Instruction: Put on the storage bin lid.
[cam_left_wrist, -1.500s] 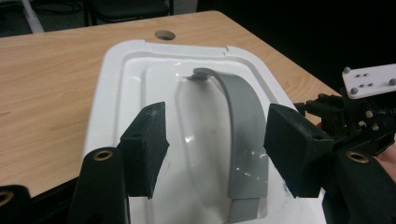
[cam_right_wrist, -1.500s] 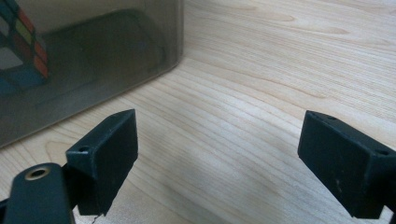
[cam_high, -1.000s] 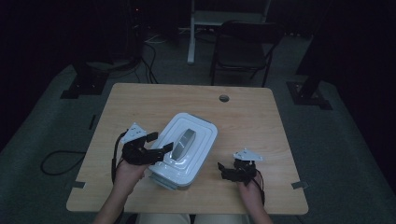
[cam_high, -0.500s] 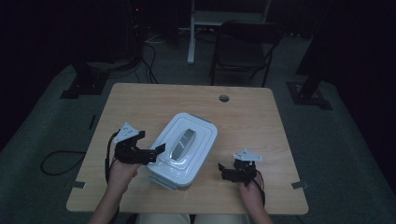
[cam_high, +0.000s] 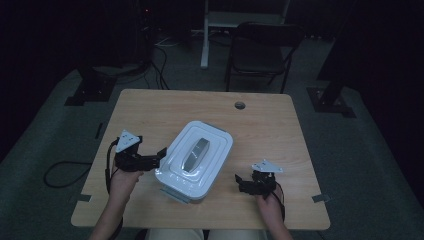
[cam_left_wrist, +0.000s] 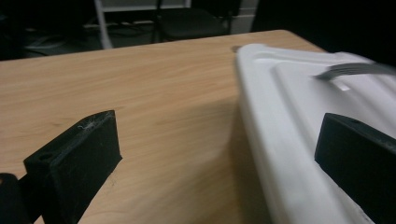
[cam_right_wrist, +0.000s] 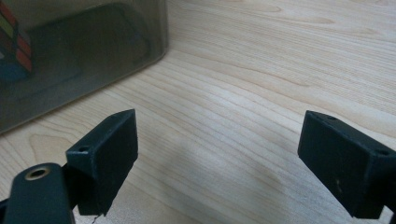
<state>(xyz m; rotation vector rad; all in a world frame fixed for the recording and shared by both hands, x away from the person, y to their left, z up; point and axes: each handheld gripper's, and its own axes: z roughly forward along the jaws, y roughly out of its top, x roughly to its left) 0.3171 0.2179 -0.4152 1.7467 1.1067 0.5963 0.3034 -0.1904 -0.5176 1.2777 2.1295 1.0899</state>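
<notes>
A white box (cam_high: 212, 145) with a grey handle (cam_high: 194, 152) on its lid sits mid-table. My left gripper (cam_high: 161, 154) lies at the box's left edge, and its jaws have just been opening. In the left gripper view the left gripper (cam_left_wrist: 217, 130) stands wide open. One jaw is over bare wood, the other over the lid's rim (cam_left_wrist: 280, 107), and neither pad presses on it. The right gripper (cam_high: 240, 182) rests on the table to the right of the box's near corner. In its own view the right gripper (cam_right_wrist: 219, 130) is open over bare wood, beside the box's smoky wall (cam_right_wrist: 70, 56).
The wooden table (cam_high: 150, 110) has a cable hole (cam_high: 240, 105) near its far edge. A dark chair (cam_high: 260, 50) stands behind the table. Something with coloured squares (cam_right_wrist: 16, 42) shows through the box wall. Cables lie on the floor at the left.
My left gripper has drawn back leftward off the lid to the box's left edge, and its jaws have spread. The right gripper and the box have stayed put.
</notes>
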